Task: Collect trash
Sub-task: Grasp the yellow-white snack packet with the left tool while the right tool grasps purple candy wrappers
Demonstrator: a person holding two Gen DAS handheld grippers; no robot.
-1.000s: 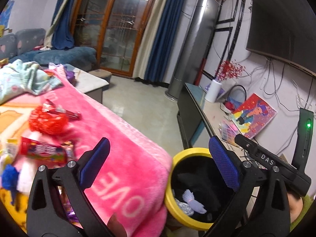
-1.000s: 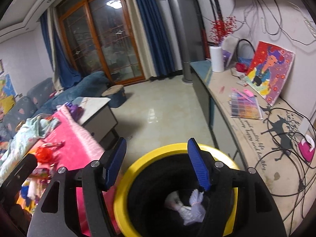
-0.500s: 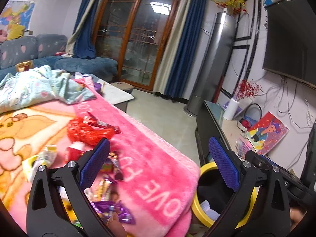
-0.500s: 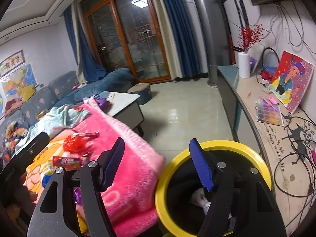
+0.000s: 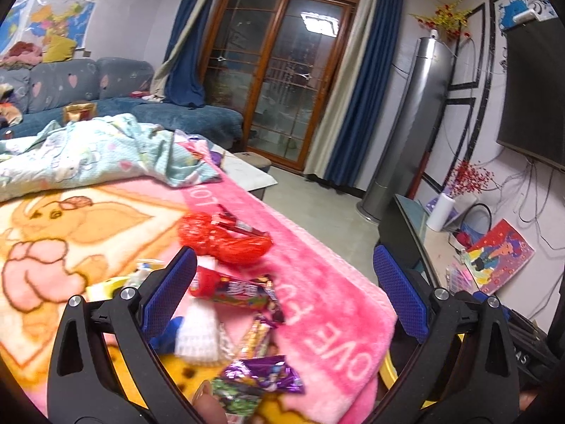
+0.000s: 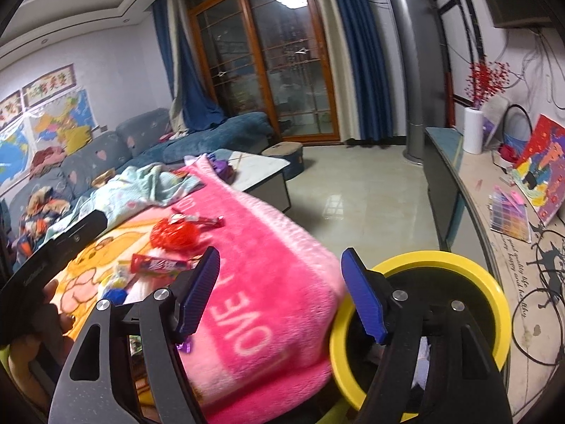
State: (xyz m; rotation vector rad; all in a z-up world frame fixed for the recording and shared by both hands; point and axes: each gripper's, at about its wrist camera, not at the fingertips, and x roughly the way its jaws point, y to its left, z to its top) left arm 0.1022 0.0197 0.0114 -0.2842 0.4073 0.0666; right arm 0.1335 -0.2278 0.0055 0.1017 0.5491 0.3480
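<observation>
Here, crinkly foil wrappers (image 5: 243,293) on fuzzy pink blanket (image 5: 317,300), round yellow-rimmed bin (image 6: 469,268) beside; both tools (image 5: 282,293) (image 6: 280,293) apart, empty.

Both wrist views over pink blanket (image 5: 317,304)

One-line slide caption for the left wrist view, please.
Open left gripper empty above candy wrappers and red mesh bag on pink blanket.

white letters "ove", upside down, on the pink blanket (image 6: 268,321)
</observation>
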